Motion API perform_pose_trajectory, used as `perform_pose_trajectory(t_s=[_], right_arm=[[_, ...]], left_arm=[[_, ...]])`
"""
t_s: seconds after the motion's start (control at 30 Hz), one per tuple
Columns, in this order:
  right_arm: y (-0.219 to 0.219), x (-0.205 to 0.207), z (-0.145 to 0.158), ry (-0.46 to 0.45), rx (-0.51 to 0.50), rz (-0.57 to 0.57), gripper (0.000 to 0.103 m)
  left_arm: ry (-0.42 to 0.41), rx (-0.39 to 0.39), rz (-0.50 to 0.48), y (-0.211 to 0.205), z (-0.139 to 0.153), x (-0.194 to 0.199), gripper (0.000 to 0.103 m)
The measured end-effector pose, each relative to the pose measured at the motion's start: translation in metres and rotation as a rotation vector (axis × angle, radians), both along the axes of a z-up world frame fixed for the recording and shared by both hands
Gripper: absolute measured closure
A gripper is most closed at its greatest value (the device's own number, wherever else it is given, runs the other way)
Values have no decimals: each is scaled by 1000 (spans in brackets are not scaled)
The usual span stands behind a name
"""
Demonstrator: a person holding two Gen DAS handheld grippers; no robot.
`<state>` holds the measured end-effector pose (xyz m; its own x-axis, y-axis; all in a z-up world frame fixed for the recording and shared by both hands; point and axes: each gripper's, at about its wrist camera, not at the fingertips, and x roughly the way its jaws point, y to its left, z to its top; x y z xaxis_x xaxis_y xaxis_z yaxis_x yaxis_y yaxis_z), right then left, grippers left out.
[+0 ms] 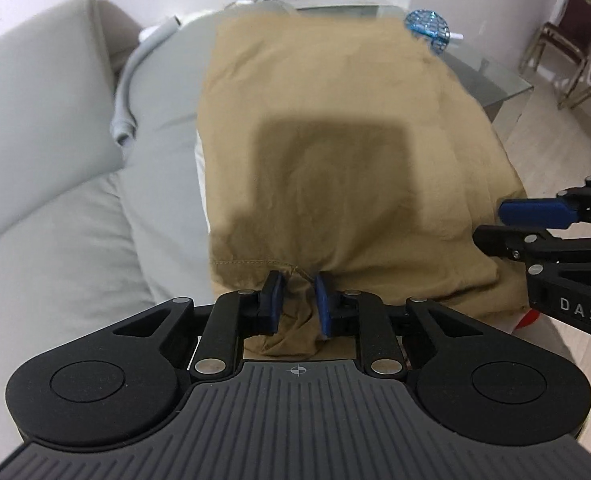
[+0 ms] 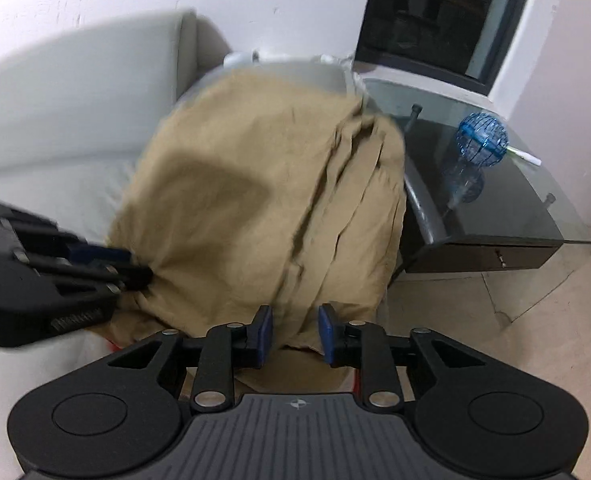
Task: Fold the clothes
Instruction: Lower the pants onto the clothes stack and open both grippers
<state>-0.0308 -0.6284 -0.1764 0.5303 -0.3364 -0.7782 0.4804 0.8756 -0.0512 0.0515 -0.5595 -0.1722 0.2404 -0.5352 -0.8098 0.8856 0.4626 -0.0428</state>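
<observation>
From the left wrist, the left tongs (image 1: 298, 304) pinch the stitched hem of a tan cotton garment (image 1: 335, 152) draped over a pale grey sofa (image 1: 47, 128).

From the right wrist, the right tongs (image 2: 295, 334) pinch another bunch of the garment's near edge beside a glass-topped desk (image 2: 495, 208) bearing a blue mesh ball (image 2: 483, 140).

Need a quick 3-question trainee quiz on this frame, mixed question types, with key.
1. True or false: the left tool has tan garment fabric bunched between its pads.
2. Which object sits on the glass table? A) mug B) blue mesh ball C) book
3. Fill in: the garment lies draped over a grey ____.

Key: 1 true; 2 B; 3 sofa.
</observation>
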Motion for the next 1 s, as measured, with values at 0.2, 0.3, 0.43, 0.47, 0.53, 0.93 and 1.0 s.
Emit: perform_pose_trajectory(t_s=[0.2,0.3,0.43,0.47,0.53,0.93,1.0], right_arm=[[32,-41,73,-46,-3,-49,28],[53,-61,101,-63,-3,-72,13],[75,-78,125,-68,-1,-102,6],[78,-82,129,-71,0,-108,4],[90,-91,139,-77,-2,-125,2],[120,-107,153,-38,-14,-151,1],[122,-109,152,-36,0,-155,1]], left_arm=[[-62,-23,91,53,65,-20,52],[-30,-47,123,78,90,-33,44],[-51,-68,132,103,122,-53,30],[-63,-74,135,109,128,-59,25],[-83,-85,149,119,139,-69,17],[-79,-72,219,146,153,-86,15],[-90,-65,220,147,151,-87,15]])
